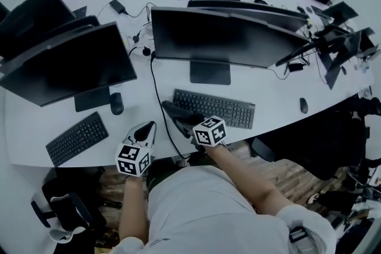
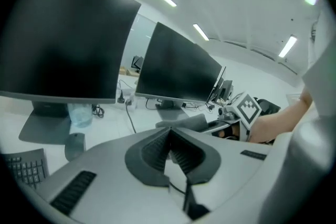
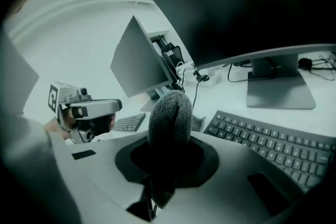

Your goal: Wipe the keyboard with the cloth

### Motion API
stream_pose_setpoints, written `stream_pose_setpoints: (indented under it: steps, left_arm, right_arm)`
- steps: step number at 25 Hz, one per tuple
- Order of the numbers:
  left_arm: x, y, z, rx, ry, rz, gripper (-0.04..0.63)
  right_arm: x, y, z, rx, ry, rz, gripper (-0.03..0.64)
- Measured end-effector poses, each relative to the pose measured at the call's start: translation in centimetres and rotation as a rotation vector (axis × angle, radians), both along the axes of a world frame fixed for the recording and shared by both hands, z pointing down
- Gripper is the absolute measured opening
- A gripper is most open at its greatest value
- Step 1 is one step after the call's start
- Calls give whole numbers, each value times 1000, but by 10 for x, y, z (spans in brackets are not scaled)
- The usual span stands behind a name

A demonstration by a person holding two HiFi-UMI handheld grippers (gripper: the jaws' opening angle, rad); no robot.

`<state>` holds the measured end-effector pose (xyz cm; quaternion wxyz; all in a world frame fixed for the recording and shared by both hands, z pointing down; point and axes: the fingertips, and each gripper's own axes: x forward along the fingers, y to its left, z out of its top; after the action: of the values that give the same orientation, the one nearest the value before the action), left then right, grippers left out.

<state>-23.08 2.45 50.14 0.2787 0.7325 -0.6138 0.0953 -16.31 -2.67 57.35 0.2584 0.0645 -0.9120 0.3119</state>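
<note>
Grey fuzzy cloth (image 3: 169, 113) stands bunched between the jaws of the right gripper (image 3: 167, 159), which are clamped on its lower part; that gripper's own view shows this plainly, while in the head view the cloth (image 1: 169, 109) is only a dark lump that merges with the gripper (image 1: 177, 116) and cannot be told from it. It sits at the near edge of the white surface (image 1: 274, 92), just beside the left end of the keyboard (image 1: 214, 108); whether it touches the surface or the keys cannot be made out in any view. The right gripper view has the keyboard (image 3: 268, 140) running off to the right, its far end cut off by the frame and the keys nearest the cloth hidden behind the gripper's body. The left gripper (image 2: 169, 145) has its ribbed jaws together with nothing between them; the head view shows it (image 1: 144, 131) at the near edge, between the keyboard and a second keyboard (image 1: 77, 138) toward the left corner, but not how its jaws stand. A mouse (image 2: 75, 145) lies beyond it, by the foot of the left monitor (image 2: 58, 44). A cable (image 1: 158, 92) runs from the middle monitor (image 1: 226, 38) toward the near edge, where the person's torso (image 1: 196, 211) hides it
</note>
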Motion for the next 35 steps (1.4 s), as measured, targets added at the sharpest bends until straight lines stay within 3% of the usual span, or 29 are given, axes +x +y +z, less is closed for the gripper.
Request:
stream_pose_setpoints:
  steps: [7,13,21,27,35]
  left_arm:
    - [4,-34,-68,158,-51,86,0]
    - [32,-60,-121,276,-85,196,1]
    - [64,-93,-157,353,-73,321,0]
    - [90,-96,-186,477,-71,393,0]
    - [120,-96,-182,493,-112,473,0]
  right_arm:
    - [31,-34,-83,180,-97,74,58]
    - [73,-57,-147,307,-172,190,58]
    - [129,-74,-195,437,-220,362,58]
    - [161,-67,-224,522,-240,449,58]
    - [195,-57,-236,608,-250,522,60]
